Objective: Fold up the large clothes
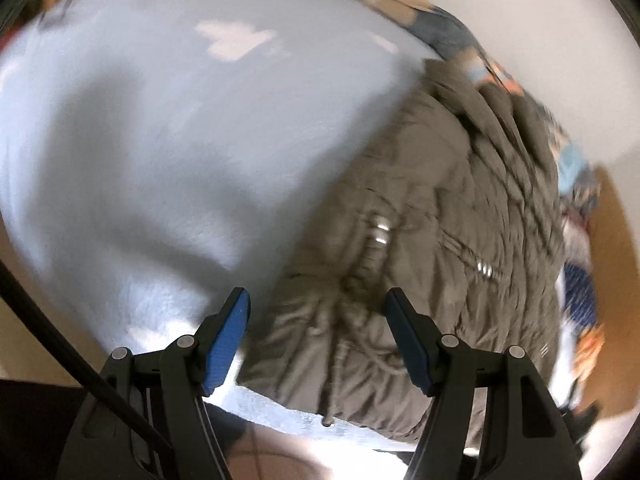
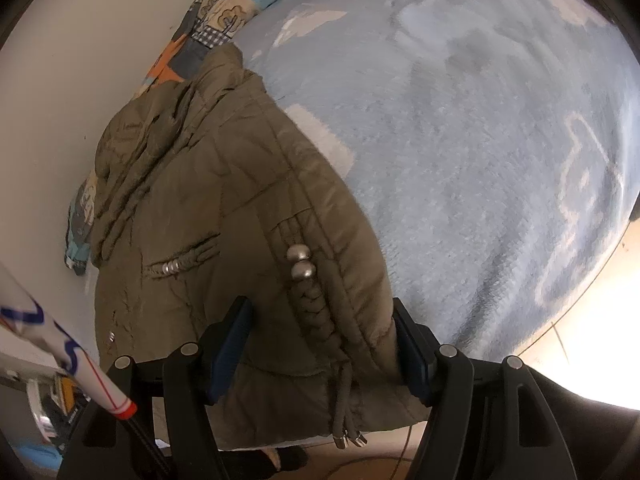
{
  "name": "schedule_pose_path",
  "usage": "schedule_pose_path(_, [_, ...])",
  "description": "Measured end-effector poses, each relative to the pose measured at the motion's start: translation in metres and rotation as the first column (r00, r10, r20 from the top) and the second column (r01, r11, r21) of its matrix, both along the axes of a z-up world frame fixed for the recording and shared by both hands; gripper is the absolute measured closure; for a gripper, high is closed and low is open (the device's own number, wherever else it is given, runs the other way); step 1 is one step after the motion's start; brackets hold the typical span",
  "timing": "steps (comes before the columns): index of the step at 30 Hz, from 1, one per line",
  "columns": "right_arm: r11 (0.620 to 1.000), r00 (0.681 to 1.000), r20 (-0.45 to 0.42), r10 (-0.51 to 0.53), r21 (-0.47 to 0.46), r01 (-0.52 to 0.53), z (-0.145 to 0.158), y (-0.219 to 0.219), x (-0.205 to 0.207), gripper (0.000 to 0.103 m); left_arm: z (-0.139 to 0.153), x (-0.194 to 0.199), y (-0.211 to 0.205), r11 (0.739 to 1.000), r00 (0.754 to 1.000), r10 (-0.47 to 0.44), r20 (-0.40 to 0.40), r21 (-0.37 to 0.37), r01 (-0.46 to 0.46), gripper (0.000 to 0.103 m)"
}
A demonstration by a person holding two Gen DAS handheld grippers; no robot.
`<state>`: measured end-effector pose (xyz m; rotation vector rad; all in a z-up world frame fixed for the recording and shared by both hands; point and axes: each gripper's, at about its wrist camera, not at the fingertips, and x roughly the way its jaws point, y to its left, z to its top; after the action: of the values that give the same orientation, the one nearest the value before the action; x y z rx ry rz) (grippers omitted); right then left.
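Observation:
An olive padded jacket [image 2: 208, 200] lies flat on a light blue fleece blanket [image 2: 460, 140], its hem at the near edge of the bed. A braided drawcord with two metal beads [image 2: 300, 264] runs down its front. My right gripper [image 2: 320, 344] is open just above the hem, one finger over the fabric and the other at the jacket's right edge. The left wrist view is blurred by motion. There my left gripper [image 1: 320, 336] is open over the near left corner of the jacket [image 1: 420, 220], with the blanket [image 1: 180, 120] to the left. Neither gripper's pads press on the cloth.
A patchwork quilt [image 2: 224, 12] is bunched along the pale wall [image 2: 60, 80] behind the jacket. A white tube with blue and red markings [image 2: 68, 352] slants in at the lower left. Bright floor [image 2: 580, 360] shows past the bed's right edge. A black cable [image 1: 60, 340] crosses the left wrist view.

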<state>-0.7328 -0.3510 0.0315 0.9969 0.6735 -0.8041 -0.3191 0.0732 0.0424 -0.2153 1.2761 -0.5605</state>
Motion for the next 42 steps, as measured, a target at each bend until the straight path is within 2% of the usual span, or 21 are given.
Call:
schedule_pose_path(4, [0.999,0.999,0.021,-0.028,0.020,0.027,-0.001,-0.005,-0.008,0.030,-0.012,0.006,0.007,0.996,0.995,0.035,-0.096,-0.078,-0.043,0.034])
schedule_pose_path(10, [0.998,0.998,0.040,-0.044,0.038,0.042,-0.003,-0.009,-0.010,0.030,-0.013,0.001,-0.009,0.997,0.995,-0.020,-0.093,-0.075,0.013,0.034])
schedule_pose_path(15, [0.991,0.991,0.084,-0.102,0.101,0.093,-0.013,-0.017,-0.024,0.030,-0.014,-0.009,-0.018,0.997,0.994,-0.058,-0.088,-0.060,0.053,0.034])
schedule_pose_path(22, [0.983,0.982,0.145,-0.117,0.155,0.095,-0.023,-0.020,-0.037,0.029,-0.032,-0.035,-0.019,0.991,0.978,-0.102,-0.183,-0.102,0.084,0.034])
schedule_pose_path(25, [0.980,0.978,0.177,-0.108,0.184,0.075,-0.027,-0.016,-0.034,0.028,-0.024,-0.040,-0.025,0.987,0.983,-0.128,-0.136,-0.113,0.113,0.034])
schedule_pose_path(28, [0.974,0.969,0.241,-0.051,0.227,-0.005,-0.031,-0.004,-0.023,0.028,-0.010,-0.044,-0.027,0.984,0.989,-0.134,-0.058,-0.124,0.126,0.034])
schedule_pose_path(31, [0.985,0.953,0.295,0.060,0.138,-0.105,-0.014,0.012,-0.006,0.029,0.002,-0.049,-0.033,0.982,0.988,-0.153,0.019,-0.110,0.154,0.034])
schedule_pose_path(32, [0.986,0.946,0.314,0.085,0.108,-0.124,-0.009,0.016,-0.004,0.032,0.004,-0.052,-0.039,0.982,0.985,-0.167,0.051,-0.075,0.171,0.034])
schedule_pose_path(33, [0.988,0.940,0.326,0.106,0.072,-0.136,-0.002,0.019,-0.001,0.041,0.004,-0.053,-0.044,0.982,0.982,-0.177,0.069,-0.047,0.181,0.034])
schedule_pose_path(34, [0.989,0.938,0.322,0.125,0.039,-0.145,0.003,0.022,0.001,0.046,0.002,-0.054,-0.049,0.982,0.979,-0.184,0.082,-0.018,0.186,0.034])
schedule_pose_path(35, [0.988,0.943,0.302,0.138,0.018,-0.150,0.005,0.023,0.004,0.046,0.001,-0.054,-0.049,0.982,0.978,-0.190,0.090,0.001,0.190,0.034])
schedule_pose_path(37, [0.990,0.966,0.215,0.140,0.001,-0.144,0.002,0.026,0.010,0.047,-0.004,-0.053,-0.053,0.980,0.975,-0.198,0.097,0.048,0.194,0.034])
schedule_pose_path(39, [0.993,0.985,0.136,0.107,0.038,-0.113,-0.011,0.024,0.011,0.047,-0.009,-0.052,-0.055,0.978,0.975,-0.200,0.098,0.077,0.193,0.034])
schedule_pose_path(42, [0.989,0.985,0.159,0.072,0.117,-0.091,-0.024,0.019,0.007,0.047,-0.012,-0.055,-0.063,0.974,0.970,-0.208,0.127,0.115,0.194,0.034])
